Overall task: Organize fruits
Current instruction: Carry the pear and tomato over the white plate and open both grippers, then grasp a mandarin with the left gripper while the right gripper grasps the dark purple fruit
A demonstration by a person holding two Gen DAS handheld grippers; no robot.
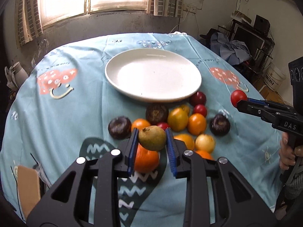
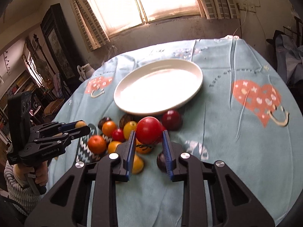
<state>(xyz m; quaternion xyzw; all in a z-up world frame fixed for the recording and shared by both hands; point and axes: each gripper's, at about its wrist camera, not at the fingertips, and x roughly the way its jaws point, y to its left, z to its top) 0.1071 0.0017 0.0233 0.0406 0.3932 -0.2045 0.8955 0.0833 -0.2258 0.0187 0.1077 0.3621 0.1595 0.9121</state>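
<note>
Blue cloth covers the surface (image 1: pixel 56 113); its white plate (image 1: pixel 117 79) lies bare at the far side. Nearer, loose fruits (image 1: pixel 178 119) wait. My left gripper (image 1: pixel 151 138) clamps a green pear (image 1: pixel 152 140), my right gripper (image 2: pixel 148 138) a red tomato (image 2: pixel 148 130); nothing is plated yet.

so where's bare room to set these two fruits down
The white plate is bare. Open cloth lies left of it toward the heart print, and right of it in the right wrist view. The fruit pile at the plate's near rim is crowded.
</note>
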